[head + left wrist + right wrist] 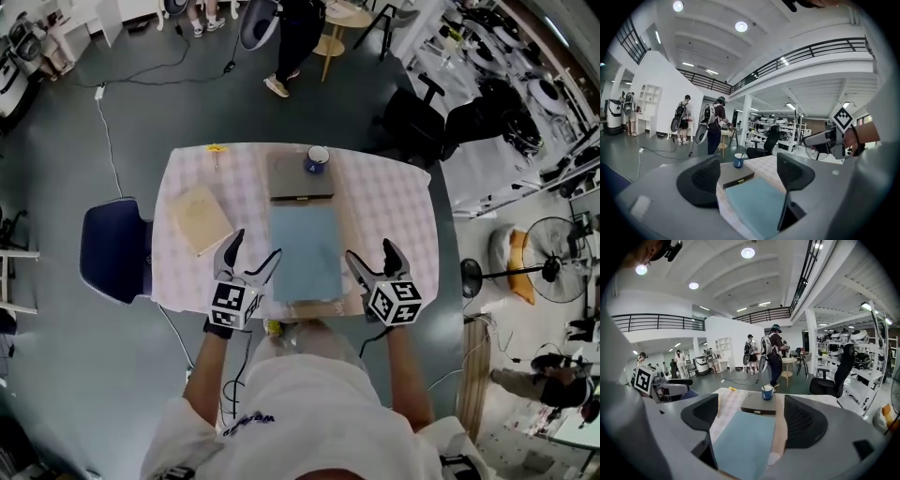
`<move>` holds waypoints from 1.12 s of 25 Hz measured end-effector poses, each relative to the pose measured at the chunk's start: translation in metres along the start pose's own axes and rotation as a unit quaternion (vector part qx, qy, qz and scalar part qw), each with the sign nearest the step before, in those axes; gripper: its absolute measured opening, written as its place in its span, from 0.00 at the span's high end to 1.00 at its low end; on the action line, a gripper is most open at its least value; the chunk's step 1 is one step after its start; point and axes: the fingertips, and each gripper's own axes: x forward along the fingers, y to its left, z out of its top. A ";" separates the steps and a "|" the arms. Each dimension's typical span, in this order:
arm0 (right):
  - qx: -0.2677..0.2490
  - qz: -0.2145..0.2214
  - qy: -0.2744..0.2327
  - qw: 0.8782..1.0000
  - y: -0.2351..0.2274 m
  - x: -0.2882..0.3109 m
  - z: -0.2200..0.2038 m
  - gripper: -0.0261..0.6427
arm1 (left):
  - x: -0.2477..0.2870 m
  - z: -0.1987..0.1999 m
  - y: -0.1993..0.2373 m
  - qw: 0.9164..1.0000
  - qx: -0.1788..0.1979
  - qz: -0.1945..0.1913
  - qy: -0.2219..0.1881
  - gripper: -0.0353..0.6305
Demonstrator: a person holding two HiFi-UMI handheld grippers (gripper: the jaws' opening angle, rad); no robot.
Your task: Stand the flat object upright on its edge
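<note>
A flat blue-grey panel (305, 251) lies on the checked tablecloth (394, 211) at the table's near middle, on top of a tan board whose strip shows along its right side. My left gripper (255, 247) hovers at the panel's near left corner, jaws wide open and empty. At the near right corner my right gripper (370, 251) is open too, holding nothing. In the left gripper view the panel (757, 201) lies flat just beyond the open left gripper (750, 176). The right gripper view shows the panel (743, 441) between and below the spread jaws of the right gripper (750, 416), untouched.
Behind the panel sits a dark grey flat case (301, 176) with a blue cup (317, 159) on it. A tan book (200, 218) lies at the left, a small yellow thing (217, 148) at the far left corner. A blue chair (112, 248) stands left of the table. People stand beyond.
</note>
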 end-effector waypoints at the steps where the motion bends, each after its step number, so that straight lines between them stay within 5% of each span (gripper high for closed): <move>1: 0.002 -0.002 0.006 1.000 -0.004 0.006 -0.003 0.30 | 0.007 -0.007 0.002 1.000 -0.005 -0.005 0.009 0.38; 5: 0.016 0.005 0.013 1.000 -0.020 0.049 -0.008 0.30 | 0.037 -0.027 0.017 0.998 -0.033 -0.032 0.039 0.38; 12: 0.051 0.019 0.051 0.997 -0.057 0.098 -0.035 0.33 | 0.082 -0.076 0.036 0.990 -0.088 -0.020 0.109 0.38; 28: 0.107 0.064 0.196 0.973 -0.092 0.228 -0.141 0.37 | 0.184 -0.188 0.069 0.956 -0.170 -0.008 0.240 0.39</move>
